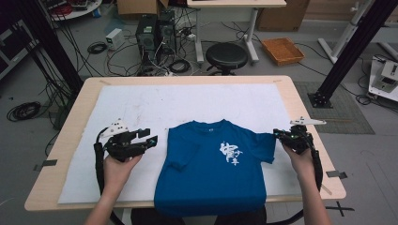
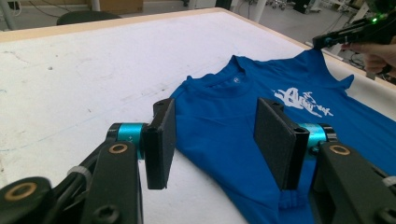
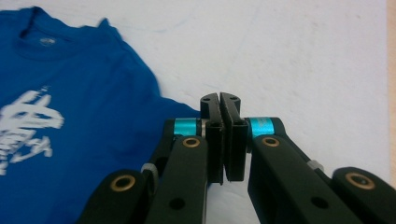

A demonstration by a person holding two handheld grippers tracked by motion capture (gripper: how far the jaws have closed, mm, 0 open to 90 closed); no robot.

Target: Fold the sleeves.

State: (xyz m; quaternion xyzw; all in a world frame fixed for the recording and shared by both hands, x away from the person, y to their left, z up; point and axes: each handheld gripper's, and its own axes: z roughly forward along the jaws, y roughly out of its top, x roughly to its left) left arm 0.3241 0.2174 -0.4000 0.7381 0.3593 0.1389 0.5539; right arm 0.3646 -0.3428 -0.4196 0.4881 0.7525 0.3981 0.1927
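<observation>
Blue T-shirt flat on counter, left tongs open beside its left sleeve, right tongs closed pinching its right sleeve.

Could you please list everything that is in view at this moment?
T-shirt: one, blue with white print, near middle of the table.
White cover: one, over the tabletop.
Table: one, light wood.
Stool: one, black, beyond the table.
Basket: one, orange, on the floor.
Computer towers: two, black, on the floor.
Left tool: one, black, open, left of the shirt.
Right tool: one, black, shut on the sleeve.
</observation>
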